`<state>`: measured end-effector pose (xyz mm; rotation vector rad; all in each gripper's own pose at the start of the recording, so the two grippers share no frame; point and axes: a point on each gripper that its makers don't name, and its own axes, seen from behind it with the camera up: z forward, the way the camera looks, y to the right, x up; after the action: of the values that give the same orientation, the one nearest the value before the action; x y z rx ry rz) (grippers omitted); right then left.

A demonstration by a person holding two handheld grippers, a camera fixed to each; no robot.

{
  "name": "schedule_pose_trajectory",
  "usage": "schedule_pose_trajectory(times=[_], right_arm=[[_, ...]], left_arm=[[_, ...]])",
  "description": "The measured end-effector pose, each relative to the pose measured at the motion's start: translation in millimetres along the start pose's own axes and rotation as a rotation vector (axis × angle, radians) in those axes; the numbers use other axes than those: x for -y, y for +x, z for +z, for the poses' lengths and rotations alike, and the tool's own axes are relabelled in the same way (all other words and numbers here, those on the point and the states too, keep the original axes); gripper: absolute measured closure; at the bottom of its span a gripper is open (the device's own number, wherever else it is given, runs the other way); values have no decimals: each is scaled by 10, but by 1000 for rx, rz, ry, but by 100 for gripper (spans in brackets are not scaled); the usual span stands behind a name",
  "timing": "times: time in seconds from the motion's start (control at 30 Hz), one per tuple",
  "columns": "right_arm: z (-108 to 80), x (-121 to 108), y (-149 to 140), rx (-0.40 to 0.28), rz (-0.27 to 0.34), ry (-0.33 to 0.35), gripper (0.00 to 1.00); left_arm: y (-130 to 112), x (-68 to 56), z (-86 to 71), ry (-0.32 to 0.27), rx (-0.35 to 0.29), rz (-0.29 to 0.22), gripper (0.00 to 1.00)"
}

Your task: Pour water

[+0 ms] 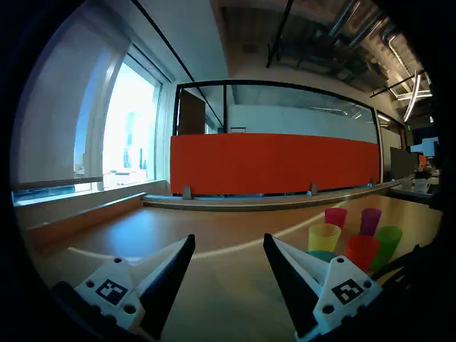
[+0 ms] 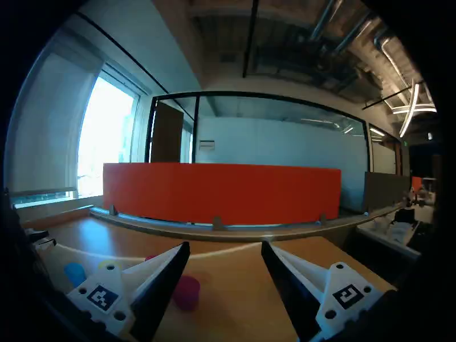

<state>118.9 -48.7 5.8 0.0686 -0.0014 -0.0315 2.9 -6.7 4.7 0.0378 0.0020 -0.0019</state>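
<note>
Open office. A tall bright window (image 1: 128, 131) sits on the left, and a long orange partition (image 1: 273, 162) runs along the far edge of the wooden tabletop (image 1: 171, 225).

In the left gripper view we record the left hand-held gripper (image 1: 228, 238) above the tabletop, fingers spread wide, nothing between them. In the right gripper view the right hand-held gripper (image 2: 225, 245) is likewise spread and empty.

Cups stand clustered on the tabletop, right of the left hand-held gripper and beyond its fingers:
- green cup (image 1: 389, 239)
- orange cup (image 1: 362, 251)
- yellow cup (image 1: 324, 236)
- purple cup (image 1: 370, 219)
- magenta cup (image 1: 336, 216)
- teal cup (image 1: 322, 256), partly hidden by the finger

In the right gripper view we see a deep pink cup (image 2: 188, 292) beside the left finger and a blue cup (image 2: 74, 273) farther left.
</note>
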Motion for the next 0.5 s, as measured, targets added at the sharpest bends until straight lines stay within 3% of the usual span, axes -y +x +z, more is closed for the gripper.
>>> schedule_pose_trajectory(times=[0.5], right_arm=[[-14,-53,13,-2,5,-5,3]], left_arm=[[-15,1,0,1,2,2,12]])
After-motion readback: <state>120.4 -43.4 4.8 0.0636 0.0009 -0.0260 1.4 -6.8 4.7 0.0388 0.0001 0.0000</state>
